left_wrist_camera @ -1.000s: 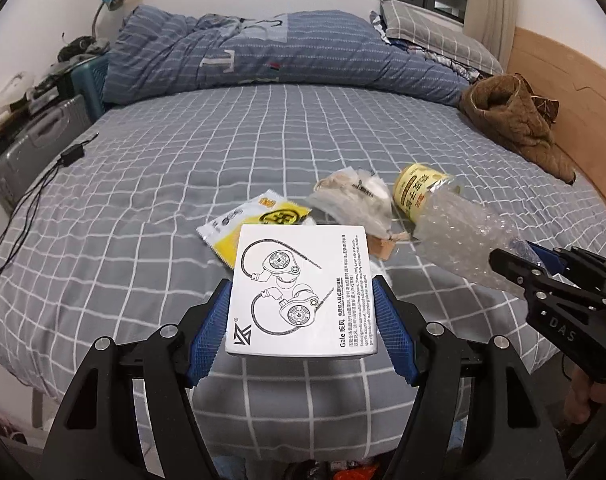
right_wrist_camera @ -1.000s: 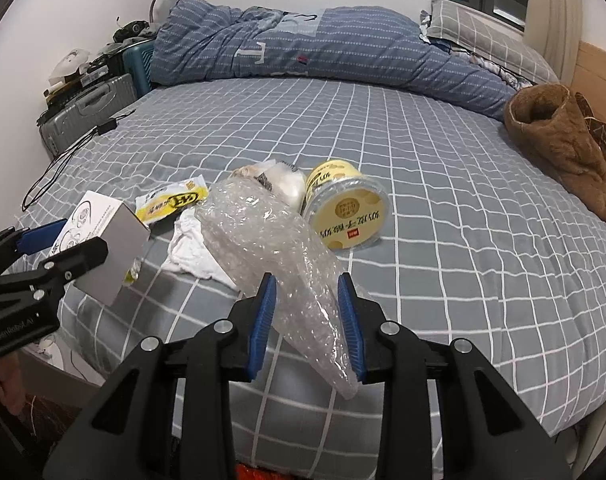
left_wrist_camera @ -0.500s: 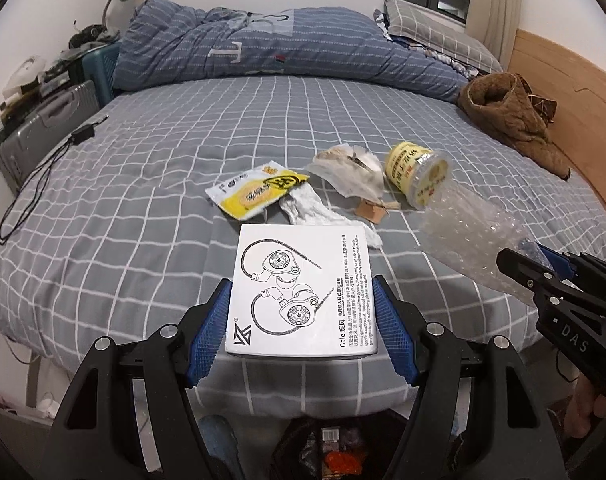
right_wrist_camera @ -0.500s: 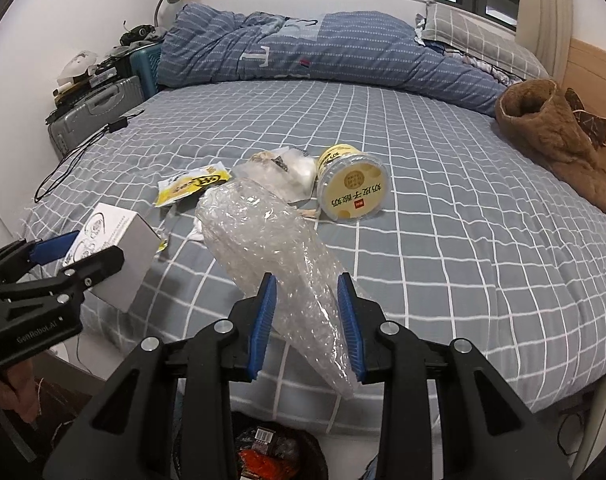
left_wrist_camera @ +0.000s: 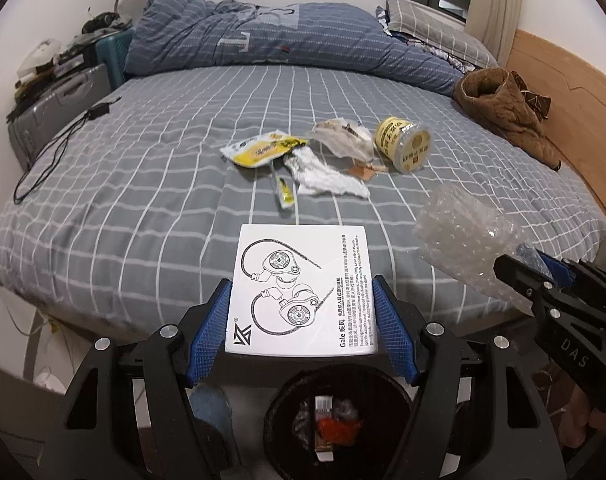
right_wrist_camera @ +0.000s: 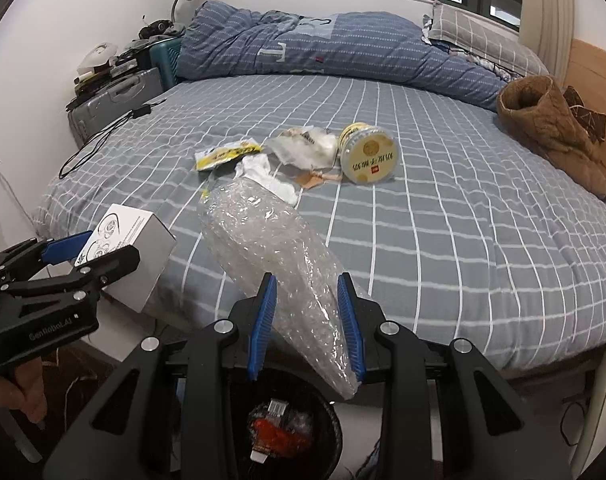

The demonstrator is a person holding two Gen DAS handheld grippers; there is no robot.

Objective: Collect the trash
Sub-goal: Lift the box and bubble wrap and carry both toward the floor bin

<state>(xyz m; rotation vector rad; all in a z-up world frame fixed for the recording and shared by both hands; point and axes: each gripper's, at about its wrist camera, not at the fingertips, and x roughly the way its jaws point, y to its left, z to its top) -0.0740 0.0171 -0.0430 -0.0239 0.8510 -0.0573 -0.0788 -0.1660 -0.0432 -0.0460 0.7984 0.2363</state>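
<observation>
The left gripper (left_wrist_camera: 301, 330) clamps the white earphone box (left_wrist_camera: 303, 294); the right gripper (right_wrist_camera: 305, 322) pinches bubble wrap (right_wrist_camera: 271, 256). Both should centre over the bin (left_wrist_camera: 339, 420) at six o'clock before releasing.

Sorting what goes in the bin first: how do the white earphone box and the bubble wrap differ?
The white earphone box is rigid, flat-sided and printed; the bubble wrap is clear, crumpled and shapeless. The left gripper clamps the box; the right gripper pinches the wrap. Both are held off the bed, near the black bin.
</observation>
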